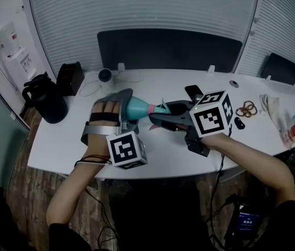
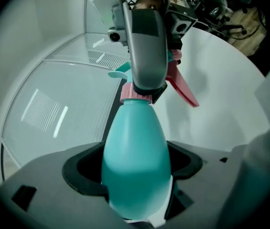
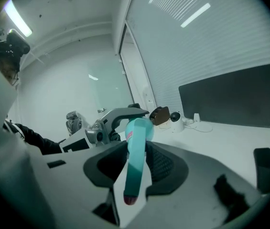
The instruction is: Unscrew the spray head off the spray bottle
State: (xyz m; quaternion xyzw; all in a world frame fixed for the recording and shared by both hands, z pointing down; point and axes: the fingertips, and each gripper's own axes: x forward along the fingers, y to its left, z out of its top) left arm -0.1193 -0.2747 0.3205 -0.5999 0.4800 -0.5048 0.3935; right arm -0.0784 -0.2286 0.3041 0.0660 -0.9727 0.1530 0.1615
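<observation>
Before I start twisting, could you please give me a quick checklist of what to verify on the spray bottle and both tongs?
1. Grip of left tongs on the bottle body: ok, clamped.
2. Grip of right tongs on the spray head: ok, closed on it.
3. The pink collar exposed between the two grips: ok.
4. The pink trigger sticking out free beside the right tongs: ok.
5. Collar thread already loosened: cannot tell.
</observation>
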